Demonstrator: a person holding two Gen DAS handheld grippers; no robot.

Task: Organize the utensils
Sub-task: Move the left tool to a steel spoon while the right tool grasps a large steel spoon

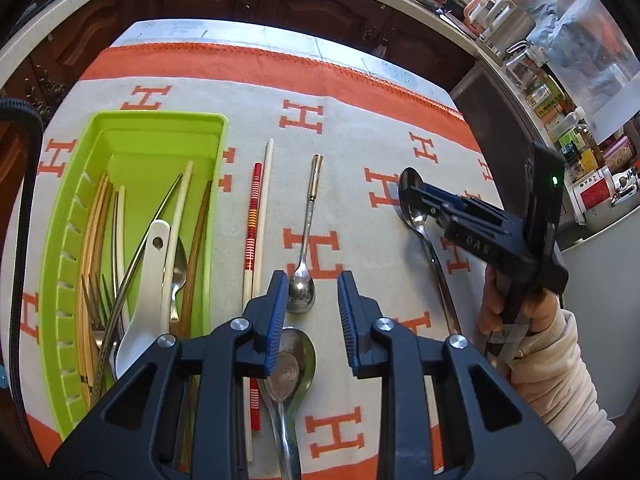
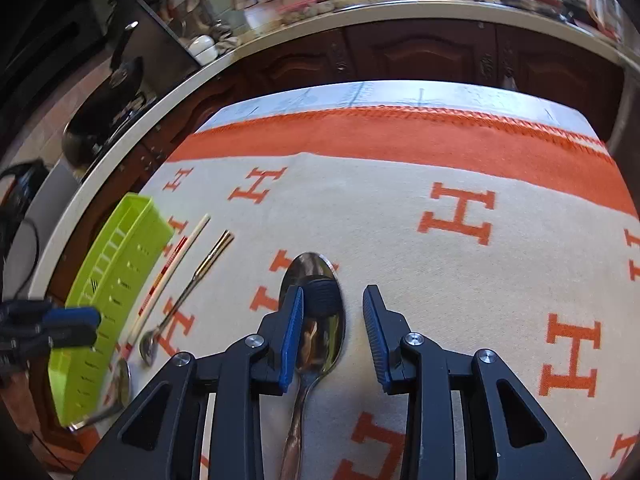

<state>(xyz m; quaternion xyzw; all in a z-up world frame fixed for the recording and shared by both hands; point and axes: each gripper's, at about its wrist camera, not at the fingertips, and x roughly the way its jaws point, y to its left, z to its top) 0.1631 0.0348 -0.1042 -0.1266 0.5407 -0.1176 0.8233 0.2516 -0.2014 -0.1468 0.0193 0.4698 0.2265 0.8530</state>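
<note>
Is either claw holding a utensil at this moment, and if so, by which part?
Nothing is held. The left claw is open above the small steel spoon. The right claw is open over the large steel spoon's bowl, not closed on it.

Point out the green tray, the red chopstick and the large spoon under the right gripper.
green tray [image 1: 160, 120]: left wrist view, on its far rim.
red chopstick [image 1: 253, 216]: left wrist view, on its striped shaft.
large spoon [image 2: 310, 270]: right wrist view, on the far part of its bowl.
</note>
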